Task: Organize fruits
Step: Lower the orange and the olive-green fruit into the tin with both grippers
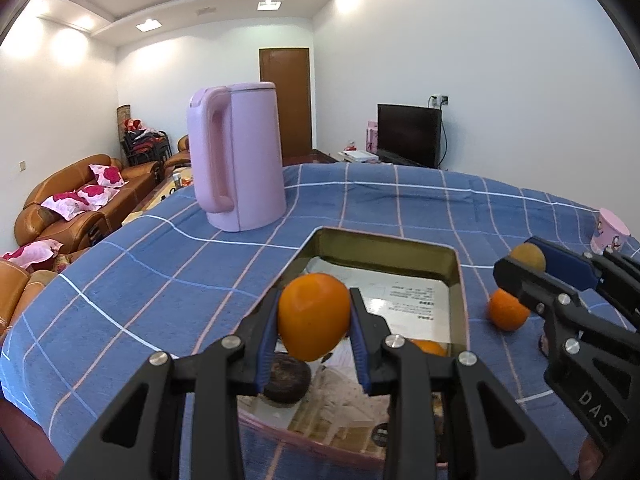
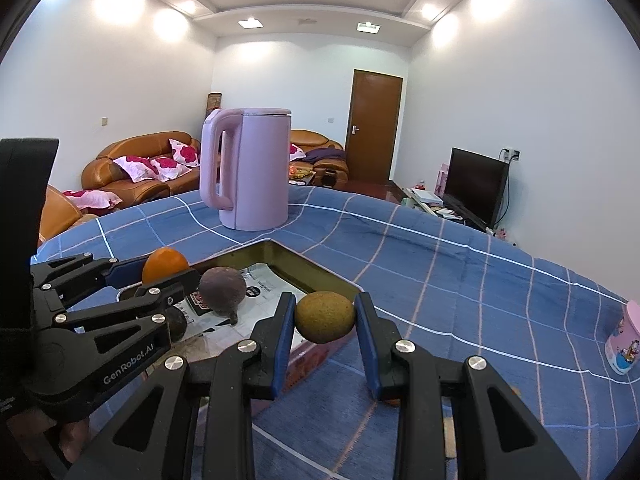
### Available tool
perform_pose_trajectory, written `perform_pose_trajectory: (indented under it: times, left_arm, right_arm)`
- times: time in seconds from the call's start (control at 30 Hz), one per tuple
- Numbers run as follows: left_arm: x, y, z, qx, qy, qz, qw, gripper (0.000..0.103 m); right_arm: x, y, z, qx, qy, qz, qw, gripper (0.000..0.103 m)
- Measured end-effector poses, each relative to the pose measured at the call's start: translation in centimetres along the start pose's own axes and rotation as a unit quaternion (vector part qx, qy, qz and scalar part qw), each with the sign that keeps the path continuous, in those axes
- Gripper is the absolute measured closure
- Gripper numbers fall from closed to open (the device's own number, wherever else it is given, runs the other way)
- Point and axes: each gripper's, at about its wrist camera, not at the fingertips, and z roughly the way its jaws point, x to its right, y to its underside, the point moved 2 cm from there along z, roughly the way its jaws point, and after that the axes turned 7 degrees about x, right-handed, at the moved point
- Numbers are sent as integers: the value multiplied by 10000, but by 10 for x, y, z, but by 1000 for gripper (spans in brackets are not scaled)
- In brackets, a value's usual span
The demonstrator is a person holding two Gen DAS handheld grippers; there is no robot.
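— Left gripper [image 1: 314, 322]: what's in it?
— It is clamped on an orange [image 1: 312, 316], held above the open tin [image 1: 458, 280].
— And the right gripper [image 2: 325, 318]?
— Gripping a brownish-yellow fruit [image 2: 325, 317] just over the tin's near-right edge.
— What lies in the tin?
— A dark purple fruit [image 2: 222, 289] on printed paper, another dark fruit [image 1: 286, 380] and a second orange piece [image 1: 430, 347].
— Outside it?
— One loose orange [image 1: 507, 309] sits on the blue checked cloth [image 1: 160, 272] right of the tin; a pink kettle [image 1: 236, 156] stands behind, a pink cup [image 2: 623, 340] far right.
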Motion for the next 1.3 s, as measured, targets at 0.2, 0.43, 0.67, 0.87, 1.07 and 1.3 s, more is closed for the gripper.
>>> perform_pose_trajectory:
  times: [0.2, 0.43, 0.67, 0.87, 1.07, 1.3]
  left_arm:
    - [-10, -1, 6, -83, -89, 30, 9999, 69]
    - [-18, 0, 13, -190, -192, 65, 9996, 69]
    - [-17, 3, 16, -262, -197, 141, 9994, 69]
    - [-19, 3, 18, -301, -187, 152, 9993, 69]
    - [-21, 4, 19, -355, -204, 195, 9990, 69]
    - [-21, 5, 23, -441, -163, 248, 9986, 69]
  right_arm:
    - [-11, -2, 11, -62, -85, -39, 9999, 71]
    - [-20, -3, 25, -168, -179, -76, 9997, 71]
    - [-27, -3, 35, -276, -244, -106, 9993, 71]
    - [-31, 0, 44, -399, -328, -92, 9986, 71]
    - [-34, 2, 55, -568, -415, -71, 9975, 71]
    - [-38, 7, 67, -817, -503, -89, 9953, 71]
